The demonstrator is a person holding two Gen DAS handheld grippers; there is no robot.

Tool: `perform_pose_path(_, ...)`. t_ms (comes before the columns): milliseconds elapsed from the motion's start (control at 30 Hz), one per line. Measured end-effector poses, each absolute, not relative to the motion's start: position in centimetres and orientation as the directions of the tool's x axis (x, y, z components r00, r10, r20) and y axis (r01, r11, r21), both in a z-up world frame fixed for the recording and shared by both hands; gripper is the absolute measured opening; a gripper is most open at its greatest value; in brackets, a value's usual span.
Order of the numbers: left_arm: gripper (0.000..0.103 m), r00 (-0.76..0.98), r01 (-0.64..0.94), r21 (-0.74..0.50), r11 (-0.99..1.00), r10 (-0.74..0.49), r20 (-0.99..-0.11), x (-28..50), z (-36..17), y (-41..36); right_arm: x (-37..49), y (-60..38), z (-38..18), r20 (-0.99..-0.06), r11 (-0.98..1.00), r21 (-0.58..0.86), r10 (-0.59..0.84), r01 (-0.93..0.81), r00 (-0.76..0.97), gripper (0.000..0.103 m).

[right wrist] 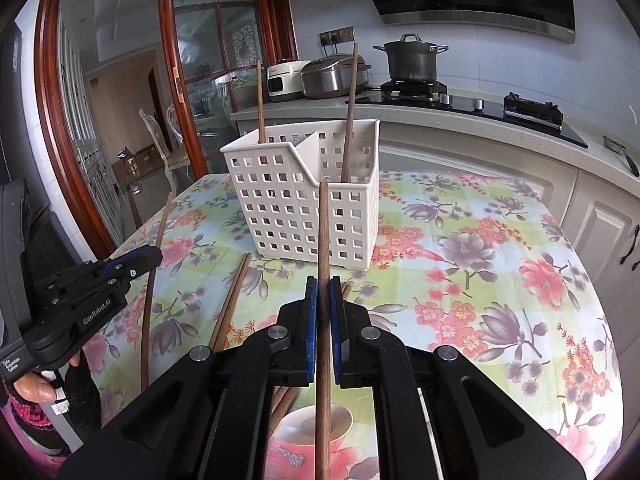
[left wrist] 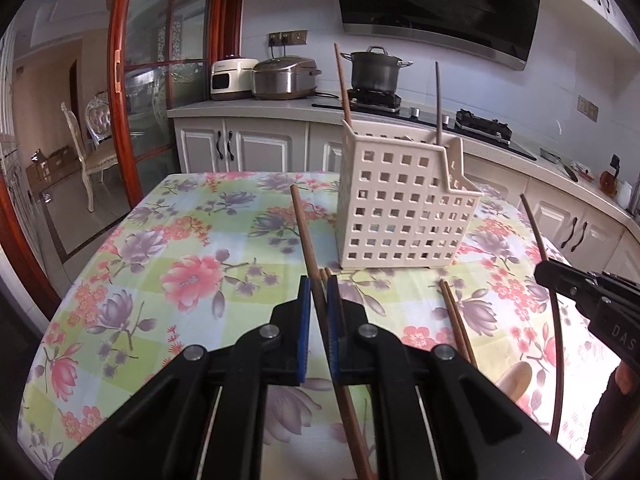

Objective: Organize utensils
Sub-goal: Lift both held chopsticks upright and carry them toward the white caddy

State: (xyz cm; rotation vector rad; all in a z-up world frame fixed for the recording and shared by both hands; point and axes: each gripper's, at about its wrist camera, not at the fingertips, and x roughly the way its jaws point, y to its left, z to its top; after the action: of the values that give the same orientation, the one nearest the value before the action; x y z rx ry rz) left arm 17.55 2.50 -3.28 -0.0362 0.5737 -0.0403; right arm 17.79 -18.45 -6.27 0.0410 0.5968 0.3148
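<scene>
Left hand-held gripper (left wrist: 318,280) pinched on a chopstick (left wrist: 306,236), right hand-held gripper (right wrist: 324,280) clamped on another chopstick (right wrist: 324,232), both raised above the surface (left wrist: 160,280) for dropping into the caddy (right wrist: 304,200).

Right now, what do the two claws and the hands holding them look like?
Both are matte black linkage bodies with round silver pivot pins and blue pads lining the fingers. The left claw shows white "GenRobot.AI" lettering on its side in the right wrist view; the right claw bears partial white letters "DAS". The left hand has a pink-and-black knitted cuff.
</scene>
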Motion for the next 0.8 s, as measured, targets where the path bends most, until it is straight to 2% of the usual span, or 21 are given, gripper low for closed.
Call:
perform_pose_path(133, 0.008, 0.85, 0.026, -0.063, 0.998, -0.055, -0.524, 17.2, -2.6, 3.1, 17.6, -18.7, -6.1, -0.535, 0.951, 0.137, 0.307, -0.278, 0.787, 0.007)
perform_pose_path(800, 0.007, 0.918, 0.03, 0.004, 1.0, -0.026, -0.395, 13.9, 0.7, 2.3, 15.0, -18.3, -3.3, -0.449, 0.942, 0.106, 0.332, -0.319, 0.83, 0.007)
